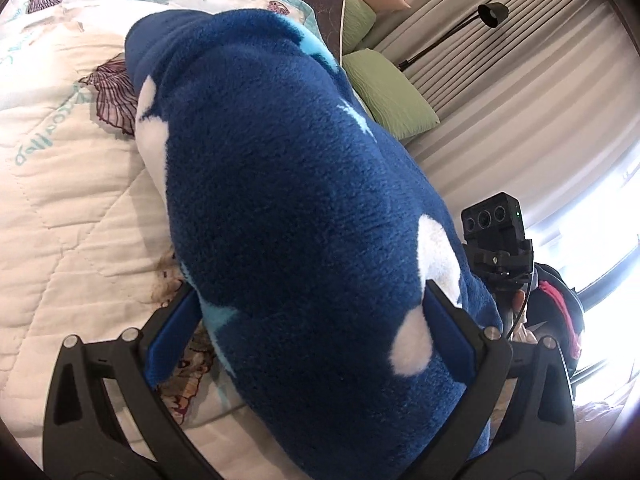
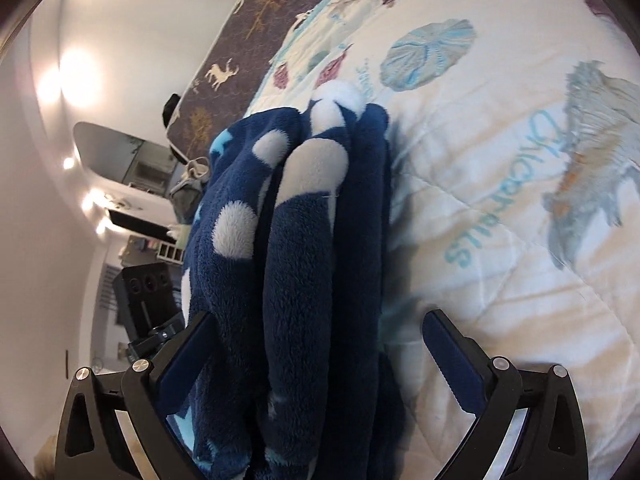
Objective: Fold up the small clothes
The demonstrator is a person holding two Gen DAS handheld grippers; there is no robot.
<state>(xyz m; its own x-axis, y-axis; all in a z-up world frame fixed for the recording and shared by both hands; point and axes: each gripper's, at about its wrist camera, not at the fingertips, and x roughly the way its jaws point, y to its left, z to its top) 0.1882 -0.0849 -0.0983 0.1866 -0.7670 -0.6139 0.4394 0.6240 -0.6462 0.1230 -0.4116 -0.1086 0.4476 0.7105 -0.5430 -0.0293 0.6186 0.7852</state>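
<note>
A navy fleece garment (image 1: 288,200) with white spots and light blue stars lies bunched on the bed quilt (image 1: 60,184). My left gripper (image 1: 310,312) is open, its blue pads on either side of the fleece bundle, which fills the gap. In the right wrist view the same fleece (image 2: 304,248) shows as several stacked folds standing on edge. My right gripper (image 2: 318,334) is open, with the folds between the fingers; the right finger (image 2: 448,344) stands apart from the cloth over the quilt (image 2: 500,200).
The quilt is white with seashell prints. Green pillows (image 1: 384,88) lie at the bed's far side beside grey curtains (image 1: 520,80) and a black lamp (image 1: 492,14). A brown blanket (image 2: 248,40) covers the bed's far end. The other gripper's camera (image 1: 496,224) is at right.
</note>
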